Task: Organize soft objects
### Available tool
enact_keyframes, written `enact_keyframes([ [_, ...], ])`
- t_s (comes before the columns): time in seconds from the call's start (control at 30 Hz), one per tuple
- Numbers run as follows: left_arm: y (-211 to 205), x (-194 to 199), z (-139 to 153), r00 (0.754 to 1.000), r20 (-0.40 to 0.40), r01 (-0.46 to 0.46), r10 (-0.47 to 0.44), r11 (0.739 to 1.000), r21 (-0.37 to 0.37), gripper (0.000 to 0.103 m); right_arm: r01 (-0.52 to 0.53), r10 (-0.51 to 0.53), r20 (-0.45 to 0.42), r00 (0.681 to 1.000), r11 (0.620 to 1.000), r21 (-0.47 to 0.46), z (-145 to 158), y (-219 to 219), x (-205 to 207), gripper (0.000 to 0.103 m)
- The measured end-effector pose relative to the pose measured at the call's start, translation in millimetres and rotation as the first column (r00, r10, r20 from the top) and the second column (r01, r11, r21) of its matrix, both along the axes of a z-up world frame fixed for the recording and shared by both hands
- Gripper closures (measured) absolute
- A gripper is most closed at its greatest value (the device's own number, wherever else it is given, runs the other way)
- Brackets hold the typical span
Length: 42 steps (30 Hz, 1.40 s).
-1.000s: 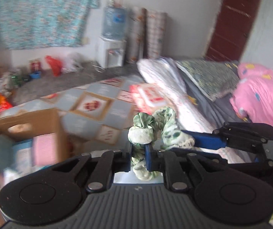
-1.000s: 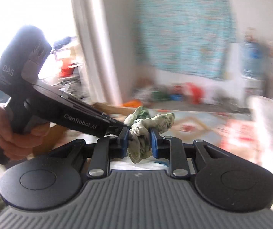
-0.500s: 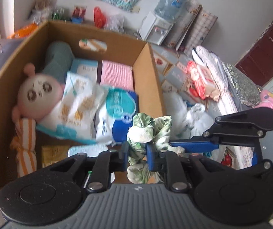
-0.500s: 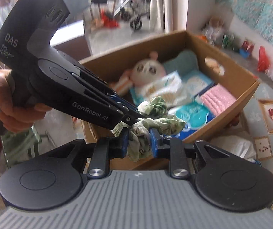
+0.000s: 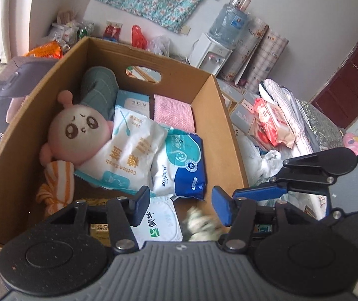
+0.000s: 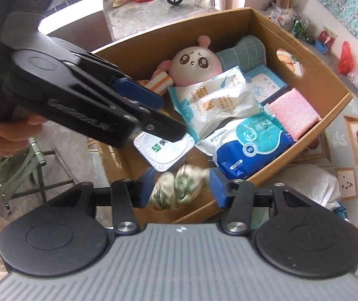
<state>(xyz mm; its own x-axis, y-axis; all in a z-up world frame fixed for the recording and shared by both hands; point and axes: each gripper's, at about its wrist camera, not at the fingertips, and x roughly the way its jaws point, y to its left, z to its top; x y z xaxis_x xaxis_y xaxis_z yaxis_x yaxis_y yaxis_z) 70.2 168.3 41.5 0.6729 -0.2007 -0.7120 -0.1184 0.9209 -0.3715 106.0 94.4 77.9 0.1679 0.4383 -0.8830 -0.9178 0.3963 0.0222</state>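
Observation:
A green-and-white floral cloth [image 5: 200,227] is blurred, dropping into the near corner of the cardboard box [image 5: 209,105]; it also shows in the right wrist view [image 6: 179,188], loose between the spread jaws. My left gripper [image 5: 181,205] is open above the box's near edge. My right gripper [image 6: 180,185] is open beside it, over the same corner. The left gripper's body [image 6: 83,100] crosses the right wrist view. The box [image 6: 311,65] holds a pink plush doll [image 5: 76,135], a cotton swab pack [image 5: 128,153], a blue wipes pack [image 5: 181,165], a pink cloth [image 5: 174,111] and a green mitt [image 5: 98,87].
A water dispenser [image 5: 216,42] stands behind the box. Red wipes packs [image 5: 271,123], bedding [image 5: 286,105] and white cloth [image 5: 256,158] lie right of the box. A green folding stool [image 6: 21,168] stands left of the box.
Both grippers were shut on the floral cloth; both have opened and the cloth is falling into the box. The views have come closer over the box.

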Motion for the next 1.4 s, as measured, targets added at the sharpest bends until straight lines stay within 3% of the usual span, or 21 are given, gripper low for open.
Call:
enact_keyframes([
  [0.13,-4,-9,5,0.999,0.037,-0.026,0.024,0.998,0.057,0.036,0.030,-0.031,0.017,0.999,0.998,0.053,-2,-19,15,0.050],
  [0.3,-11,-21,11,0.992,0.100,-0.085,0.072,0.988,0.130,0.024,0.131,-0.131,-0.013,0.991,0.967,0.218,7,-58,25,0.041],
  [0.43,-28,-31,18,0.978,0.170,-0.165,0.123,0.952,0.259,0.007,0.225,-0.248,0.010,0.969,0.895,0.386,19,-106,15,0.021],
  [0.53,-45,-39,23,0.968,0.211,-0.199,0.134,0.924,0.325,0.001,0.299,-0.358,0.035,0.933,0.826,0.477,21,-140,3,0.015],
  [0.6,-53,-45,26,0.964,0.228,-0.212,0.139,0.917,0.337,0.000,0.346,-0.430,0.042,0.902,0.779,0.524,21,-159,-7,0.011],
  [0.67,-61,-51,29,0.961,0.233,-0.223,0.149,0.914,0.337,0.000,0.392,-0.496,0.038,0.867,0.729,0.561,17,-176,-17,0.002],
  [0.8,-72,-66,31,0.954,0.245,-0.248,0.173,0.913,0.323,0.000,0.455,-0.589,0.034,0.807,0.657,0.601,6,-201,-40,0.001],
  [0.9,-77,-77,31,0.950,0.243,-0.272,0.194,0.898,0.347,0.000,0.488,-0.633,0.023,0.774,0.619,0.615,-3,-213,-52,0.001],
  [1.0,-78,-88,28,0.942,0.238,-0.309,0.236,0.886,0.345,0.000,0.510,-0.651,0.016,0.759,0.609,0.607,-13,-219,-60,0.001],
  [1.2,-79,-107,17,0.945,0.186,-0.313,0.269,0.907,0.283,0.000,0.523,-0.669,0.041,0.742,0.617,0.588,-21,-215,-76,0.001],
  [1.4,-85,-123,13,0.943,0.189,-0.319,0.274,0.908,0.271,0.000,0.508,-0.669,0.094,0.737,0.641,0.575,-17,-208,-95,0.001],
])
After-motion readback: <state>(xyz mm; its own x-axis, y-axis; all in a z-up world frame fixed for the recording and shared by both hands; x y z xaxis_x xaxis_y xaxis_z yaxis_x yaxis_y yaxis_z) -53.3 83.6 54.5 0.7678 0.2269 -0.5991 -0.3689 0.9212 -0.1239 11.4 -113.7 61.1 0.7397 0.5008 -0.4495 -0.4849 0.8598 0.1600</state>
